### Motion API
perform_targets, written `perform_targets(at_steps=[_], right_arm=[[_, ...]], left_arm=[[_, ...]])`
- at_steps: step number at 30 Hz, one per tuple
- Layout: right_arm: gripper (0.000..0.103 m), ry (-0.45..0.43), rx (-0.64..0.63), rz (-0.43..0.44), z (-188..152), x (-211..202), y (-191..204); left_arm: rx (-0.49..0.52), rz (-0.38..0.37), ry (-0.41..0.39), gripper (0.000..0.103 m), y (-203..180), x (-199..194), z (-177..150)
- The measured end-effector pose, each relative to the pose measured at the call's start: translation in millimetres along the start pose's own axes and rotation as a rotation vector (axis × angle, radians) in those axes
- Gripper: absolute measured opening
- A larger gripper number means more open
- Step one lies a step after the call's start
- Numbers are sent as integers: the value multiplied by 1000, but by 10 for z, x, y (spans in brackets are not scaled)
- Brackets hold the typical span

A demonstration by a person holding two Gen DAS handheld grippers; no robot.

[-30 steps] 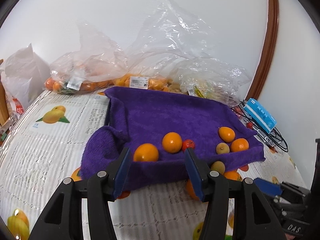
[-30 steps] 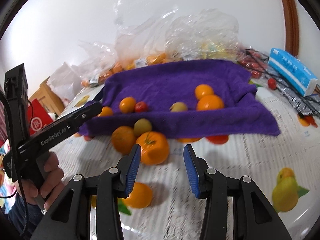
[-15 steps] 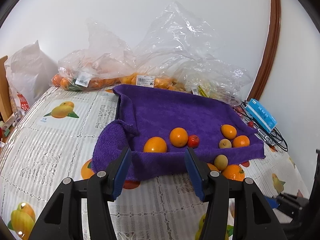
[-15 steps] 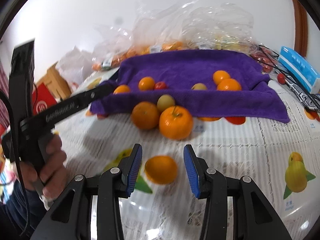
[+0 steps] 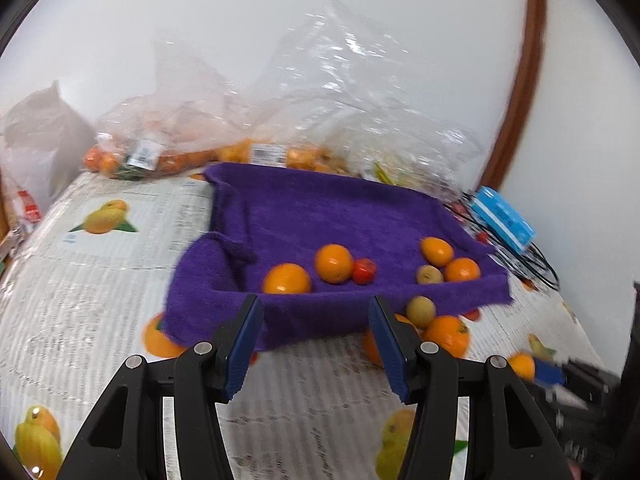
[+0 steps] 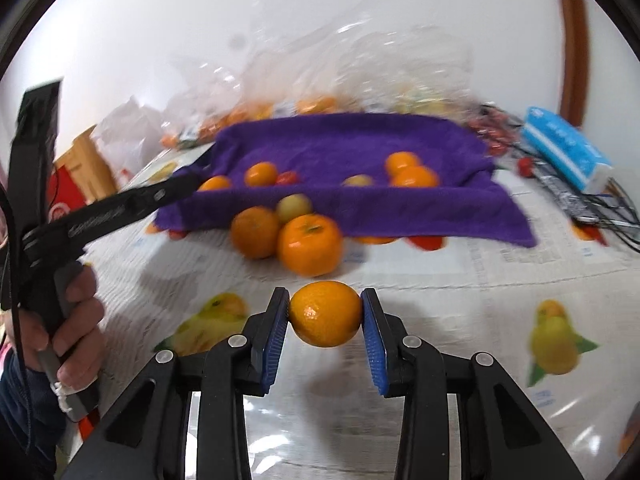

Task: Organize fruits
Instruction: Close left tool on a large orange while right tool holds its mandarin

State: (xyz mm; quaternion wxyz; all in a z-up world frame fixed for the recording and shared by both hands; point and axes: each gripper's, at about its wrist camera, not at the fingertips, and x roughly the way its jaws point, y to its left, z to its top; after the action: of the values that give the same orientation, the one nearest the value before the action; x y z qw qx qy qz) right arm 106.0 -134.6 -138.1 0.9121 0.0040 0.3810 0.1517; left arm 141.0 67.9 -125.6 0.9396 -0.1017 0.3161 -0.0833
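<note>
Since a moment ago our right gripper [image 6: 325, 314] has closed its fingers onto the small orange [image 6: 325, 313], now pinched just above the surface [image 6: 460, 312], near the purple towel [image 6: 344, 152]. Our left gripper [image 5: 314, 344] hangs with fingers spread and empty before that towel.

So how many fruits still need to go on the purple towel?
Done: six fruits already sit on the purple towel, five orange or yellow and a small red one. In hand: the right gripper has just been closing and its pads now press a small orange. The left gripper is open, holding nothing. Left: three fruits on the tablecloth by the towel's front edge.
</note>
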Motion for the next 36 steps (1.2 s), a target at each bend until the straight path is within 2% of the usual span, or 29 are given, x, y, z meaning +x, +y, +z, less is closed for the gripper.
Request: perform_targets(at_steps=[3, 5, 8, 11, 15, 18, 22, 24, 25, 36], right_arm=[[36, -17, 40, -45, 11, -52, -229], [36, -19, 58, -58, 5, -49, -336], [37, -23, 66, -94, -15, -43, -436], [37, -35, 55, -88, -25, -65, -481], [36, -37, 49, -75, -22, -61, -501], [36, -29, 67, -49, -31, -47, -535], [37, -20, 97, -59, -36, -26, -580], [37, -6, 105, -62, -37, 0, -594], [36, 3, 111, -63, -38, 17, -594], [36, 5, 124, -82, -53, 14, -605]], left_arm=[[53, -69, 47, 54, -130, 54, -38], [101, -84, 76, 55, -241, 101, -72], [146, -78, 116, 58, -365, 174, -99], [165, -71, 155, 58, -442, 268, -106], [171, -14, 238, 58, -509, 465, -127], [156, -5, 247, 58, -517, 516, -120], [144, 5, 251, 56, -527, 545, -122], [142, -24, 255, 42, -526, 555, -126], [143, -33, 255, 41, -522, 563, -114], [50, -43, 201, 41, -338, 371, -150]])
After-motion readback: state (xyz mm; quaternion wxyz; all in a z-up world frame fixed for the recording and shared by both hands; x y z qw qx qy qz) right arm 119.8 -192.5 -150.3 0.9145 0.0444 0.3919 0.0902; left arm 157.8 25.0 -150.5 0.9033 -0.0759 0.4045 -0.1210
